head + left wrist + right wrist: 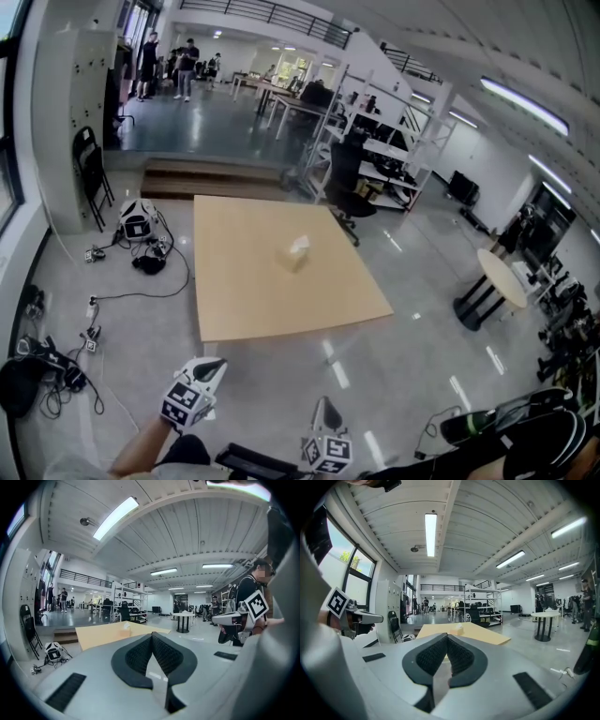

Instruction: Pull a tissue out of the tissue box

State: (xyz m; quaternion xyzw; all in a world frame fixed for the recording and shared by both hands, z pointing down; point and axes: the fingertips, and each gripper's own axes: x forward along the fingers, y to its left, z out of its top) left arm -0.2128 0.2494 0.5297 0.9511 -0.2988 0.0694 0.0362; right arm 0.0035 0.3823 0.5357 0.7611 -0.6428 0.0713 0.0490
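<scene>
Tissue box (pixel 296 253): small and pale, standing on the counter (pixel 234 309) a little beyond its middle, well apart from both claws; nothing touching it.
Tissue (pixel 301 243): white tuft standing up out of the top of the box.
Counter: square tan top with nothing else on it, set on a glossy grey floor (pixel 412 366).
Left claw (pixel 152 635): black ribbed pads pressed together at the tips, nothing between them; held over the floor short of the counter's near edge, aimed roughly level toward the box.
Right claw (pixel 447 636): pads likewise closed tip to tip and empty; beside the left one, also short of the counter and aimed at the box.
Marker cubes: black-and-white squares, one behind each claw, low in the head view.
Floor at left: tangle of cables and small black gear (pixel 142 246) near the counter's far left corner.
Folding chair (pixel 92 173): black, against the white pillar at far left.
Round table (pixel 498 277): pale top on dark legs, well apart to the right.
Background: wooden step (pixel 211 176) behind the counter, metal shelving (pixel 398 141) with desks, several people (pixel 186 66) standing far off.
</scene>
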